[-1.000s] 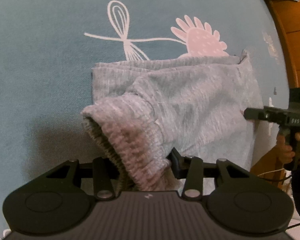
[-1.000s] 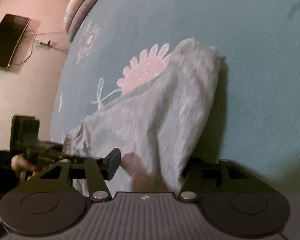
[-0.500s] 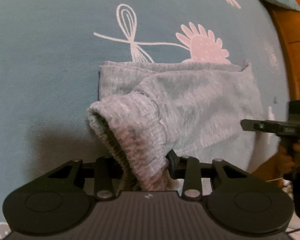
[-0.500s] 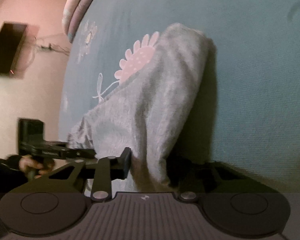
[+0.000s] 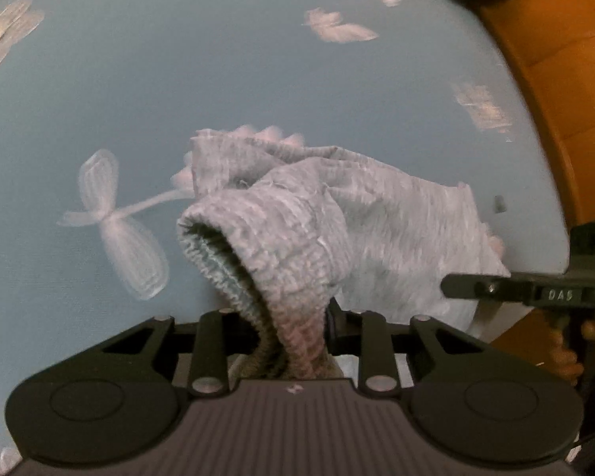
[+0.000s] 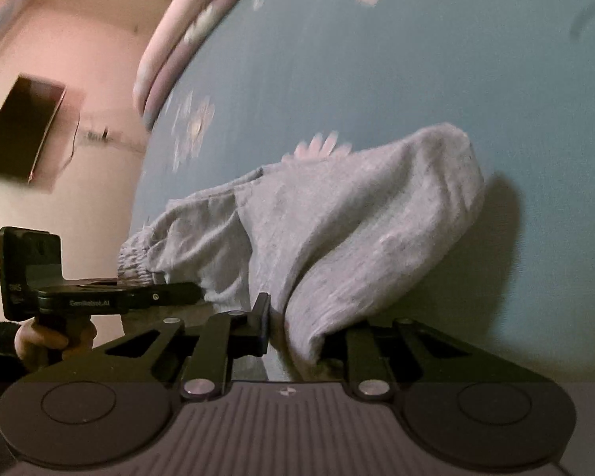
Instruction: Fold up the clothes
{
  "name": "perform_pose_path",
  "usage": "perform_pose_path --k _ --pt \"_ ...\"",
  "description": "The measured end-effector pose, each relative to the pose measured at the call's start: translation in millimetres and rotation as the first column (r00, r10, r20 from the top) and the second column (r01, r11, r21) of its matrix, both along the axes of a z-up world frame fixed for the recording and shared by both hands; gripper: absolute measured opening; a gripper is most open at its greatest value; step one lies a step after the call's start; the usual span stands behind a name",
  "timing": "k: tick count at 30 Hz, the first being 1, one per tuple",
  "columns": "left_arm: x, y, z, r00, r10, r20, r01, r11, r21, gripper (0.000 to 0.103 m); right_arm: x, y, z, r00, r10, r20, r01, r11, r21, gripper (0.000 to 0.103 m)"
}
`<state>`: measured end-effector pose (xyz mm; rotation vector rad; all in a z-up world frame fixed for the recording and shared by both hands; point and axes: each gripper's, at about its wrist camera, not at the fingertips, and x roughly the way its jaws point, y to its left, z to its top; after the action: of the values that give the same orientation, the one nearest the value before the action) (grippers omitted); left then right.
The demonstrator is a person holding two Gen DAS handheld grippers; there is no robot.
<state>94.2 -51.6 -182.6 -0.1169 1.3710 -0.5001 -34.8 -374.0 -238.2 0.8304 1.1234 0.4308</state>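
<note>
Since the earlier frames both grippers have gone up and the grey garment (image 5: 377, 230) has come up with them: its near edge now hangs off the blue printed bedsheet (image 5: 258, 59), and the pink flower print behind it is mostly covered. Jaws on both sides have just been closing, cloth between them. Left gripper (image 5: 293, 329) is pinching the ribbed elastic cuff (image 5: 273, 246), thick bunched fabric filling the gap. Right gripper (image 6: 297, 337) is pinching a plain folded corner of the same garment; the pad on one side is hidden behind the fabric, so how deep the bite goes is unclear. Far end of the garment still rests on the sheet, the rest sags between the two hands. Risks, as judgement: the right grip looks shallow on soft fleece, so a quick lift or pull apart could slip the corner out and drop that side. The left holds a rolled cuff, maybe several layers, and an inner layer could slide free and skew the fold. Uneven hand heights would drag the far end and wrinkle it. Both views are motion-blurred, so edges are hard to judge.
</note>
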Motion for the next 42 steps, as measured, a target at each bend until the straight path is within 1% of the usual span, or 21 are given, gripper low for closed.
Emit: perform_pose_path --k 4,6,8,10,12,16,19,22,25,26,28,29,32,33,34,36,37,38,39,40,42 --pt "23 -73 13 0.992 -0.115 0.048 0.117 0.992 -0.047 0.027 -25 -59 22 0.989 -0.15 0.019 0.15 0.988 -0.041 0.021" --pt "37 -120 16 0.976 -0.201 0.079 0.206 0.976 -0.066 0.027 -41 -89 30 0.971 -0.236 0.034 0.238 0.969 -0.073 0.021" --pt "49 -168 19 0.952 -0.285 0.113 0.294 0.953 -0.076 0.027 -60 -118 35 0.945 -0.324 0.046 0.327 0.941 -0.093 0.021" --pt "60 -217 22 0.918 -0.367 0.15 0.381 0.921 -0.08 0.027 -77 -145 36 0.914 -0.402 0.054 0.406 0.907 -0.11 0.021" --pt "66 -271 25 0.871 -0.452 0.193 0.471 0.879 -0.071 0.027 -95 -173 36 0.873 -0.484 0.06 0.487 0.865 -0.123 0.021" --pt "76 -367 29 0.775 -0.577 0.257 0.606 0.794 -0.048 0.027 -117 -215 34 0.792 -0.607 0.071 0.61 0.78 -0.137 0.021" --pt "79 -424 34 0.715 -0.638 0.285 0.672 0.74 -0.028 0.027 -123 -243 30 0.737 -0.671 0.081 0.675 0.725 -0.138 0.021" --pt "82 -477 38 0.654 -0.699 0.291 0.728 0.685 0.01 0.027 -127 -274 27 0.681 -0.726 0.096 0.732 0.667 -0.141 0.021" --pt "86 -524 31 0.594 -0.743 0.308 0.768 0.638 0.06 0.027 -125 -298 17 0.63 -0.769 0.104 0.774 0.613 -0.155 0.021" --pt "86 -539 26 0.568 -0.761 0.312 0.783 0.617 0.08 0.027 -123 -304 12 0.621 -0.776 0.108 0.781 0.602 -0.167 0.021" --pt "88 -562 16 0.541 -0.787 0.296 0.8 0.59 0.109 0.027 -119 -318 5 0.603 -0.791 0.102 0.794 0.581 -0.179 0.021" --pt "90 -571 8 0.532 -0.796 0.289 0.805 0.581 0.119 0.027 -117 -326 -1 0.596 -0.797 0.1 0.798 0.573 -0.188 0.021" --pt "96 -590 -11 0.507 -0.815 0.281 0.823 0.555 0.126 0.028 -109 -338 -19 0.59 -0.802 0.095 0.791 0.551 -0.266 0.021" --pt "98 -595 -17 0.506 -0.817 0.276 0.823 0.553 0.129 0.029 -107 -340 -24 0.59 -0.802 0.088 0.788 0.549 -0.278 0.021" --pt "100 -599 -25 0.514 -0.816 0.266 0.818 0.559 0.134 0.031 -107 -343 -28 0.586 -0.806 0.077 0.788 0.546 -0.283 0.022" --pt "107 -602 -36 0.539 -0.804 0.251 0.802 0.581 0.139 0.036 -107 -342 -34 0.591 -0.804 0.066 0.783 0.552 -0.286 0.026" --pt "111 -603 -42 0.553 -0.797 0.243 0.794 0.592 0.139 0.039 -107 -342 -37 0.588 -0.807 0.063 0.785 0.55 -0.284 0.032" --pt "118 -599 -45 0.576 -0.783 0.235 0.781 0.612 0.124 0.041 -110 -343 -40 0.58 -0.813 0.05 0.793 0.55 -0.262 0.048" --pt "125 -596 -48 0.6 -0.767 0.227 0.768 0.632 0.108 0.044 -114 -344 -43 0.573 -0.819 0.031 0.801 0.552 -0.231 0.056" --pt "133 -591 -49 0.628 -0.747 0.216 0.751 0.655 0.082 0.045 -120 -345 -46 0.56 -0.828 0.014 0.813 0.547 -0.201 0.062" --pt "148 -575 -46 0.678 -0.708 0.199 0.718 0.696 0.03 0.049 -142 -343 -48 0.535 -0.845 0.001 0.836 0.529 -0.145 0.062"
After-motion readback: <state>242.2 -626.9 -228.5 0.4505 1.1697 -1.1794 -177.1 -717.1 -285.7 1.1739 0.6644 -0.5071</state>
